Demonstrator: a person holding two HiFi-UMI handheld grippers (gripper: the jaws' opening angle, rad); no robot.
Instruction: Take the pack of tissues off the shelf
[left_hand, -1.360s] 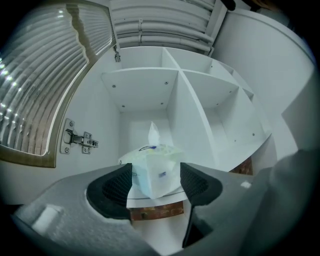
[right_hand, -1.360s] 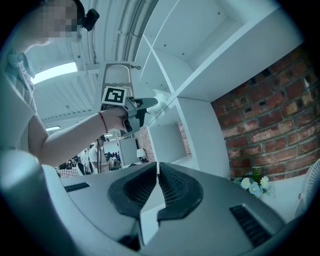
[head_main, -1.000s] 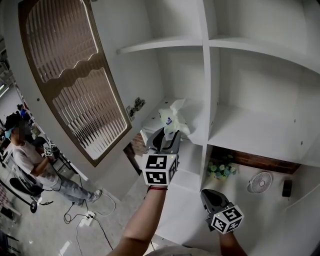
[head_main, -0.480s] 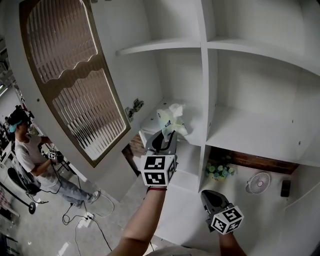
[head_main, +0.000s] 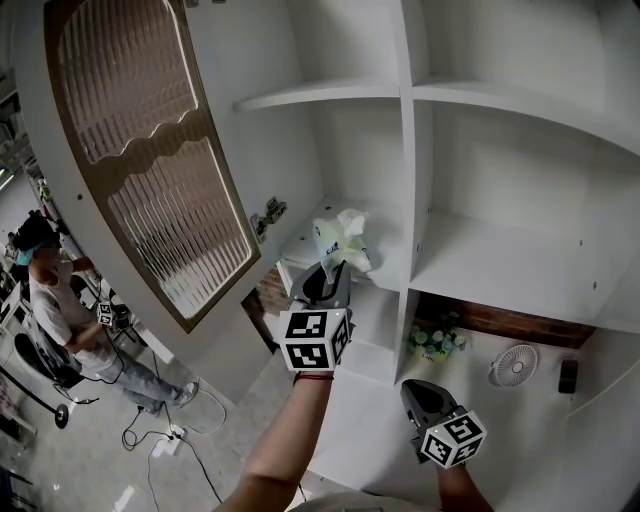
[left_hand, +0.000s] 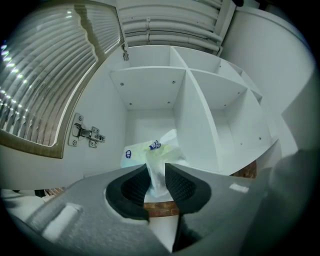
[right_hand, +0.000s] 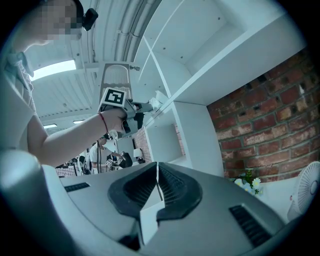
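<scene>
The pack of tissues (head_main: 340, 238), a crinkled white and pale-yellow plastic pack with blue marks, lies on the lower-left shelf (head_main: 385, 262) of the white cupboard. My left gripper (head_main: 333, 272) reaches level into that compartment. Its jaws have just been closing, and they now pinch the near end of the pack (left_hand: 154, 157) between the pads of my left gripper (left_hand: 157, 172). My right gripper (head_main: 418, 395) hangs lower and to the right, away from the shelf, shut with nothing in it; in the right gripper view its own pads meet at the tips (right_hand: 157, 182).
An open cupboard door (head_main: 150, 170) with ribbed glass stands at the left, its hinge (head_main: 272, 212) on the side wall. Below the shelves are flowers (head_main: 435, 340), a small fan (head_main: 515, 365) and a dark object (head_main: 567, 376). A person (head_main: 50, 310) sits far left.
The left jaws have closed in on the pack's near end, squeezing the wrapper narrower. The pack has shifted slightly leftward. The right gripper has kept still.
</scene>
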